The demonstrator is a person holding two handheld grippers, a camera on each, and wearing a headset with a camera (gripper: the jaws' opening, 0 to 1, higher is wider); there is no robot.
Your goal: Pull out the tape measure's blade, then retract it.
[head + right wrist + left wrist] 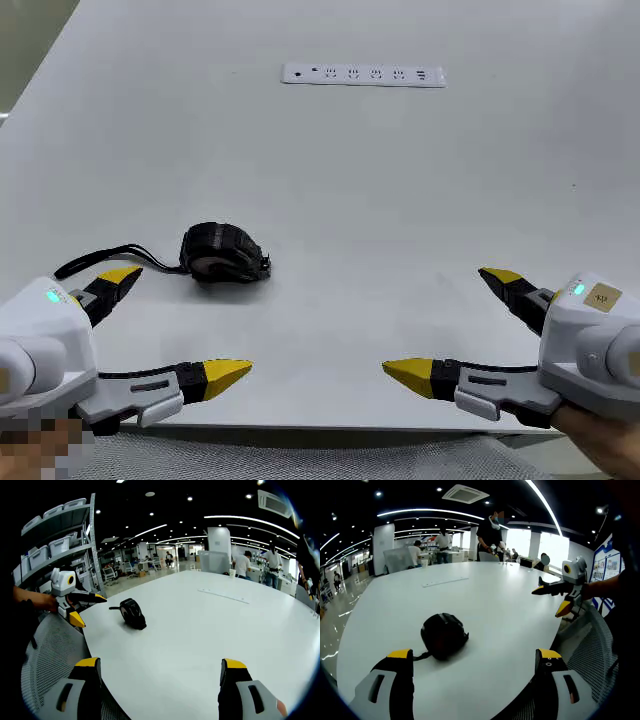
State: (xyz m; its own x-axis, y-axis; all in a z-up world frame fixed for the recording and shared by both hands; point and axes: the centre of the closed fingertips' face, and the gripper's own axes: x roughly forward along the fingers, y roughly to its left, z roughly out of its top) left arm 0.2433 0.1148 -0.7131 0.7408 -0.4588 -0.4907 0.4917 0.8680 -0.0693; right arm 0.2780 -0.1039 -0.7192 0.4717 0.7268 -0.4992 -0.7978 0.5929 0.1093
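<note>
A black tape measure lies on the white table, left of centre, with a black wrist strap trailing to its left. Its blade is wound in. In the left gripper view the tape measure sits just ahead of the jaws; in the right gripper view the tape measure lies farther off to the left. My left gripper hovers open at the near left edge, a short way in front of the case. My right gripper is open at the near right edge, with nothing between its yellow-tipped fingers.
A white power strip lies flat at the far middle of the table. A grey mesh chair stands below the table's near edge. Several people stand beyond the far side, and storage shelves rise at one end of the room.
</note>
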